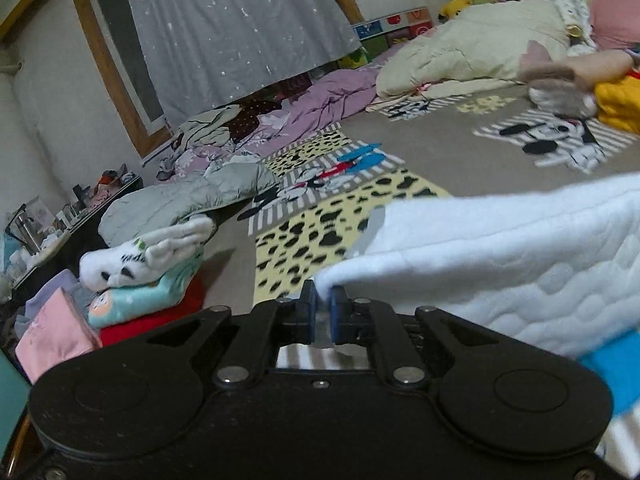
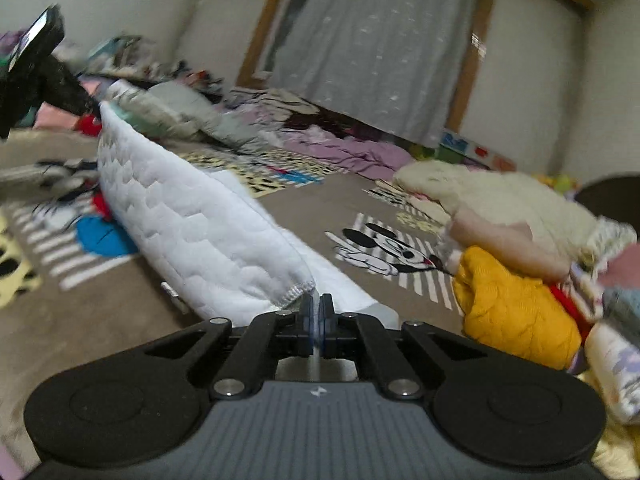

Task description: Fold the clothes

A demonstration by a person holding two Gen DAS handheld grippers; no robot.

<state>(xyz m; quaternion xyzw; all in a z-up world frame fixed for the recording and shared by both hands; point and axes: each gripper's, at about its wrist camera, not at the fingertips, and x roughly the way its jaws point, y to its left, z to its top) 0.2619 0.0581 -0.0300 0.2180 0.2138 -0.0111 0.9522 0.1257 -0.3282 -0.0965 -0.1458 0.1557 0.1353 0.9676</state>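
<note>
A white quilted garment [image 1: 500, 256] hangs stretched between my two grippers above the patterned rug. My left gripper [image 1: 323, 292] is shut on one corner of it, the cloth pinched between the blue pads. In the right wrist view the same white garment [image 2: 192, 224] runs from the far left down to my right gripper [image 2: 317, 304], which is shut on its stitched hem corner. The left gripper [image 2: 36, 64] shows there as a dark blurred shape at the upper left, at the cloth's far end.
A stack of folded clothes [image 1: 136, 280] lies at the left on the rug [image 1: 420, 144]. A pile of unfolded clothes with a yellow garment [image 2: 516, 304] lies at the right. Bedding, a grey jacket [image 1: 180, 200] and a cream quilt [image 1: 472, 48] lie further back, below a curtained window.
</note>
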